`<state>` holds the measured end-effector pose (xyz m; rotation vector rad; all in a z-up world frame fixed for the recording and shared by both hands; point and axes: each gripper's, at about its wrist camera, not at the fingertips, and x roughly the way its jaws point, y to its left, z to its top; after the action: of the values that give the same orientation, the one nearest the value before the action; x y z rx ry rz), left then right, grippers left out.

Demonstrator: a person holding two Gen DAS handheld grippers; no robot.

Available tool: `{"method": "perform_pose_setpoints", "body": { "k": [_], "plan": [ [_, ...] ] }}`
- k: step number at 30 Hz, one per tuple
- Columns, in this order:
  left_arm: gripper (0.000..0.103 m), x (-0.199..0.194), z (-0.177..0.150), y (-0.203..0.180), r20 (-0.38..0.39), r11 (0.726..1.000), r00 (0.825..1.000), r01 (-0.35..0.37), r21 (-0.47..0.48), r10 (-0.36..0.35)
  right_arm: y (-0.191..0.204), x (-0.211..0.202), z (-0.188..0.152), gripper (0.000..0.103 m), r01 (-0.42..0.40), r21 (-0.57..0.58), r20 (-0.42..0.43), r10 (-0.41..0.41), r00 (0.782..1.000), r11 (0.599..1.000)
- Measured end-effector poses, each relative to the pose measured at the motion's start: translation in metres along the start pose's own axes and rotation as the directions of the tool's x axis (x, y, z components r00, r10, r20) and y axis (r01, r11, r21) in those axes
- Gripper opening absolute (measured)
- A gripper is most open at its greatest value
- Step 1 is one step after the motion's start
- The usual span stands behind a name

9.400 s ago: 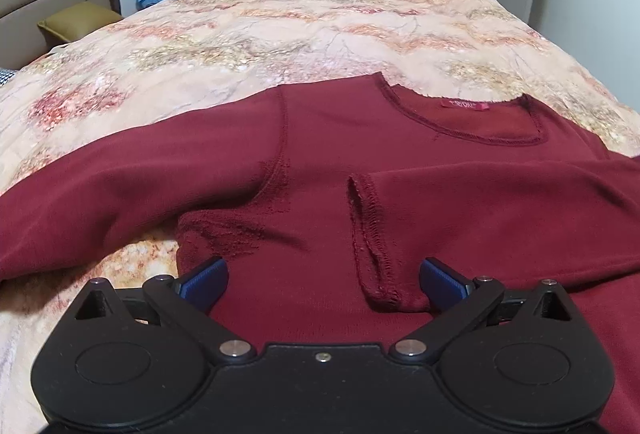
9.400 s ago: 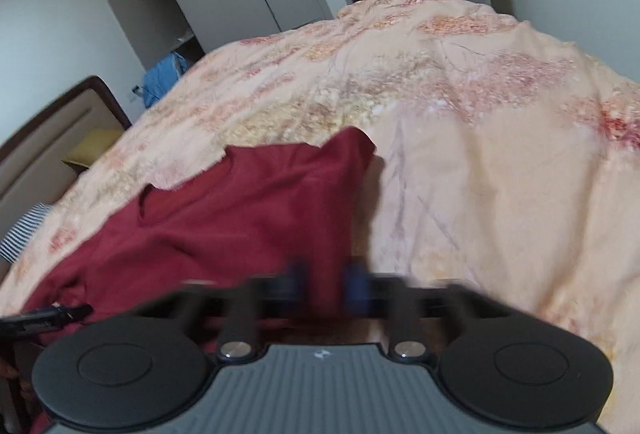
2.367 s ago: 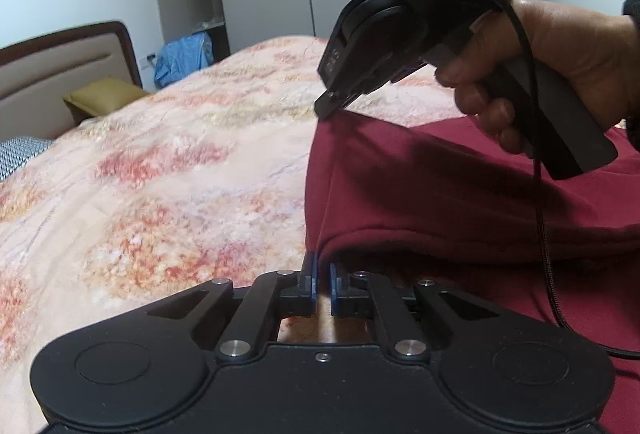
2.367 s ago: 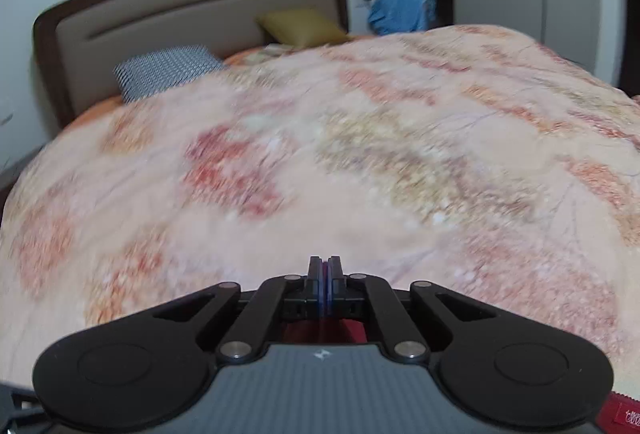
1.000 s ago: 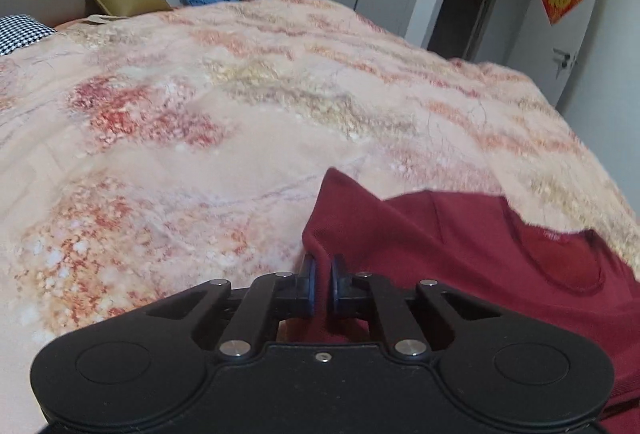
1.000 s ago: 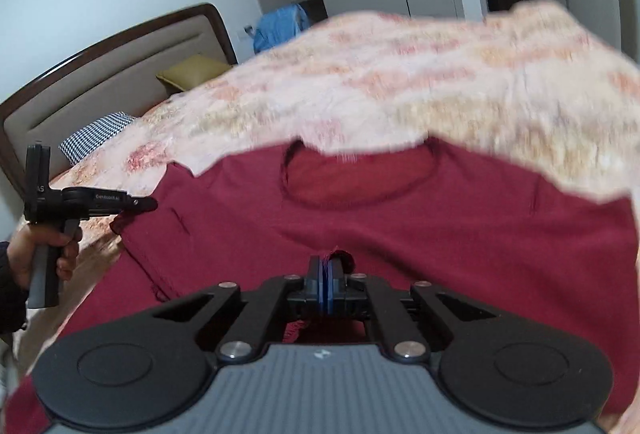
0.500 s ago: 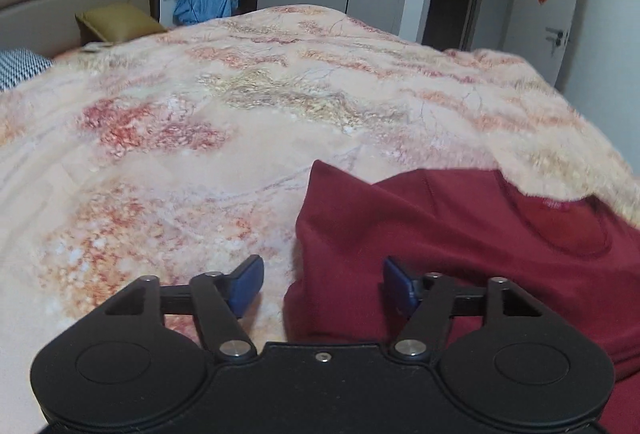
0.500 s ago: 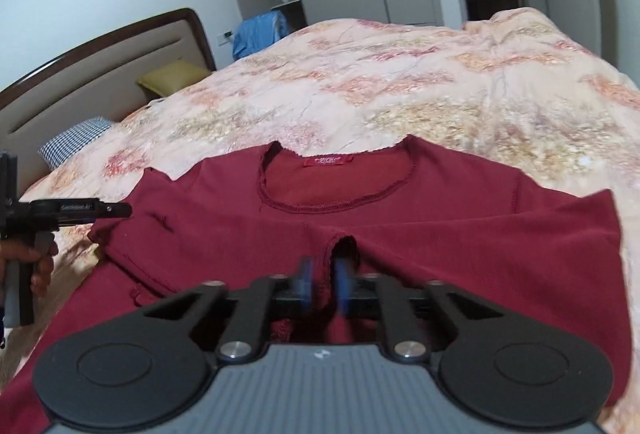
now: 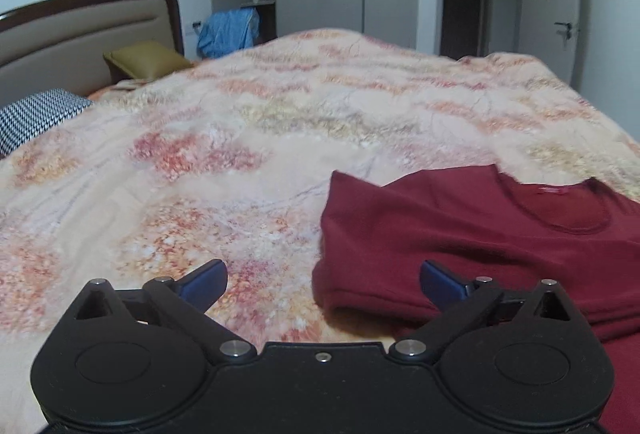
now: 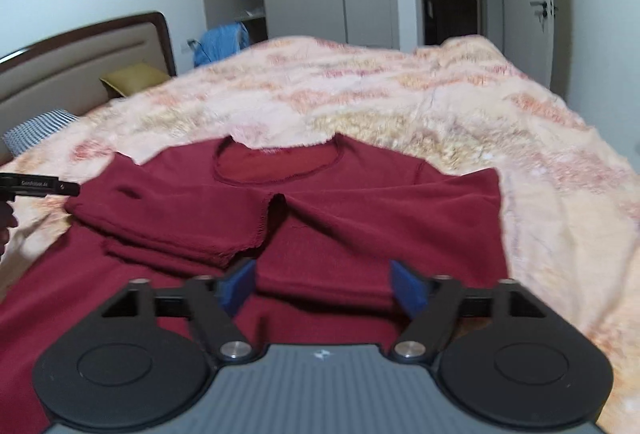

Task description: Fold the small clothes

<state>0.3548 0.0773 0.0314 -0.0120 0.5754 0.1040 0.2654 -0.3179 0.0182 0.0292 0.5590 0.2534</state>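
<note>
A dark red long-sleeved top (image 10: 360,202) lies flat on the bed, neckline away from me, with both sleeves folded in across the chest so the cuffs (image 10: 272,222) meet at the middle. My right gripper (image 10: 322,288) is open and empty just above the top's lower chest. My left gripper (image 9: 322,280) is open and empty at the top's folded left edge (image 9: 332,274); it also shows at the left of the right wrist view (image 10: 40,186). The top's hem is hidden below both views.
The floral peach bedspread (image 9: 240,154) covers the bed. A padded headboard (image 9: 80,30), a checked pillow (image 9: 32,114) and an olive cushion (image 9: 144,60) are at the far left. Wardrobes, blue clothes (image 9: 228,32) and a door (image 9: 556,14) stand beyond.
Both grippers have let go of the sleeves and opened wide. Both have drawn back a little, and the folded sleeves stay lying across the chest.
</note>
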Motion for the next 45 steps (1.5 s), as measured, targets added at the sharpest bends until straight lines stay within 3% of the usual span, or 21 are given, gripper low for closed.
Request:
{"method": "perform_pose_setpoints", "body": {
  "k": [5,13,23,26,29,34,37,41,45],
  "plan": [
    [0.102,-0.066,-0.026,-0.012,0.019,0.997,0.997,0.072,0.039,-0.073,0.002,-0.053,-0.022,0.103,-0.009,0.023,0.039,0.008,0.999,1.0],
    [0.102,-0.143,-0.096,-0.018,-0.035,0.982,0.985,0.172,0.072,-0.17,0.025,-0.124,-0.075,0.103,0.01,0.009,0.027,-0.01,1.0,1.0],
    [0.102,-0.158,-0.17,0.0,-0.147,0.988,0.983,0.125,0.095,-0.11,0.049,-0.16,-0.153,0.103,0.119,-0.076,-0.051,-0.123,0.991,0.99],
    [0.102,-0.168,-0.17,0.006,-0.153,0.989,0.979,0.141,0.05,-0.132,0.054,-0.176,-0.158,0.103,0.064,-0.101,-0.001,-0.065,0.998,0.993],
    [0.102,-0.182,-0.17,0.002,-0.127,0.986,0.981,0.153,0.069,-0.143,0.068,-0.188,-0.157,0.103,-0.001,-0.158,0.05,0.009,0.999,0.987],
    [0.102,-0.199,-0.172,-0.013,-0.121,0.978,0.978,0.182,0.106,-0.169,0.111,-0.18,-0.16,0.103,-0.107,-0.33,0.032,0.125,0.992,0.938],
    [0.102,-0.201,-0.174,-0.022,-0.158,0.974,0.97,0.201,0.107,-0.183,0.137,-0.168,-0.164,0.103,-0.156,-0.406,0.004,0.172,0.985,0.9],
    [0.102,-0.197,-0.176,-0.031,-0.257,0.978,0.953,0.189,0.085,-0.161,0.171,-0.155,-0.17,0.103,-0.126,-0.555,0.003,0.154,0.988,0.822],
    [0.102,-0.197,-0.174,-0.033,-0.294,0.98,0.941,0.191,0.054,-0.168,0.195,-0.143,-0.183,0.103,-0.056,-0.695,0.034,0.111,0.993,0.717]
  ]
}}
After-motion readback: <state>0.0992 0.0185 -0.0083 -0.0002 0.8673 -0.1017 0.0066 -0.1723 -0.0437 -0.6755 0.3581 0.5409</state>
